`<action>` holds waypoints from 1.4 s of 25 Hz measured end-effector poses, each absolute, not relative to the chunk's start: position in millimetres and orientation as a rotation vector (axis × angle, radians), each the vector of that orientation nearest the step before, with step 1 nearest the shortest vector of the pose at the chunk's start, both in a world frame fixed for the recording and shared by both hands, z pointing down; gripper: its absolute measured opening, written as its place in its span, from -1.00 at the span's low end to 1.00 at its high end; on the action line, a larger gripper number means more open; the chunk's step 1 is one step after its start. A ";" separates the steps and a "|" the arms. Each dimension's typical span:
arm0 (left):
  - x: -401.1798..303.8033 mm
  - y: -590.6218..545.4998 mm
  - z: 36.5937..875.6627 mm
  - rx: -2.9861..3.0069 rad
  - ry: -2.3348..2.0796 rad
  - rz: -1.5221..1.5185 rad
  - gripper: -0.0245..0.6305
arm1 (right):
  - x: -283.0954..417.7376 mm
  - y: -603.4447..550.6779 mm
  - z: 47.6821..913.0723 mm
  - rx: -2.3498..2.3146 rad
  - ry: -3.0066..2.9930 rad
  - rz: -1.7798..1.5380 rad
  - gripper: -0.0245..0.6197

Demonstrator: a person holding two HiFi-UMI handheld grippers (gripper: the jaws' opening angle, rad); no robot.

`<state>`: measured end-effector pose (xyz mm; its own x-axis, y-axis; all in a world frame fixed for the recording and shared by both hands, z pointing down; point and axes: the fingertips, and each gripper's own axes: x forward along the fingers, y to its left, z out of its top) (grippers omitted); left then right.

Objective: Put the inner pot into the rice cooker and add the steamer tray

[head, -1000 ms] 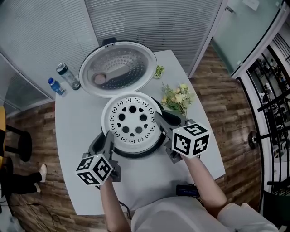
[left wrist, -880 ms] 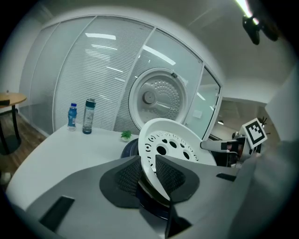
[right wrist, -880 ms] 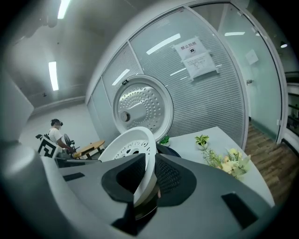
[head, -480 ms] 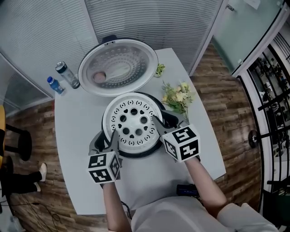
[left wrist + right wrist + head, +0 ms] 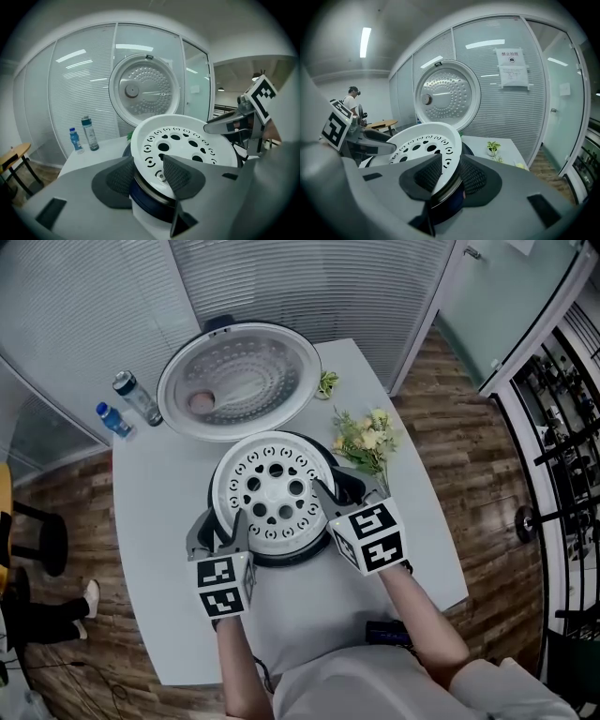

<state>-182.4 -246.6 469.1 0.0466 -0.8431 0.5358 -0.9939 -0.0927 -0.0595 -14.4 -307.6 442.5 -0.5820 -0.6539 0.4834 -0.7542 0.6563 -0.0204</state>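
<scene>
The white steamer tray (image 5: 274, 497) lies on top of the open rice cooker (image 5: 286, 557) in the middle of the surface (image 5: 150, 493). Just under it shows the metal edge of what I take for the inner pot (image 5: 151, 190). The left tool (image 5: 220, 531) and the right tool (image 5: 333, 491) stand at the near rim of the tray, one on each side. The jaws of both have just been opening. The rim is between them in each, but the pads do not seem to press it, and the left ones stand wider. The tray looks to me thin, stiff and light, probably smooth plastic that can slip. So the rim, taken at two opposite places, is the sensible hold, because the perforated middle gives nothing to pinch. I cannot tell if it sits fully level.
</scene>
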 end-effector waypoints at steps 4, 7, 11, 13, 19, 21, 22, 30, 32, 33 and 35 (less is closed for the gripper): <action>-182.2 -248.0 470.7 2.004 -1.872 0.677 -0.34 | -14.6 -308.3 443.2 1.106 -2.424 0.283 -0.56; -183.3 -248.0 471.0 2.004 -1.881 0.691 -0.33 | -15.2 -308.1 443.7 1.112 -2.423 0.285 -0.56; -187.3 -249.0 474.7 1.997 -1.906 0.756 -0.19 | -17.0 -308.1 443.3 1.117 -2.420 0.259 -0.52; -186.2 -249.2 479.5 1.991 -1.902 0.769 -0.19 | -17.1 -307.9 445.2 1.120 -2.411 0.232 -0.50; -186.2 -246.8 475.3 1.994 -1.940 0.743 -0.18 | -9.0 -306.1 440.8 1.170 -2.434 0.246 -0.49; -187.7 -244.3 469.6 2.000 -1.958 0.701 -0.18 | -3.8 -304.2 435.2 1.192 -2.452 0.270 -0.49; -187.9 -242.2 466.4 2.003 -1.964 0.674 -0.18 | -0.2 -302.4 431.9 1.207 -2.465 0.287 -0.49; -172.8 -213.1 453.7 2.035 -1.842 0.359 -0.24 | 25.4 -263.3 402.8 1.299 -2.637 0.431 -0.71; -165.8 -203.3 449.2 2.047 -1.820 0.290 -0.38 | 28.9 -250.2 401.4 1.299 -2.654 0.472 -0.80; -163.4 -198.6 445.3 2.052 -1.816 0.253 -0.44 | 30.0 -243.9 399.7 1.301 -2.662 0.486 -0.83; -159.8 -191.0 436.9 2.068 -1.815 0.195 -0.55 | 31.0 -233.5 397.2 1.309 -2.670 0.489 -0.85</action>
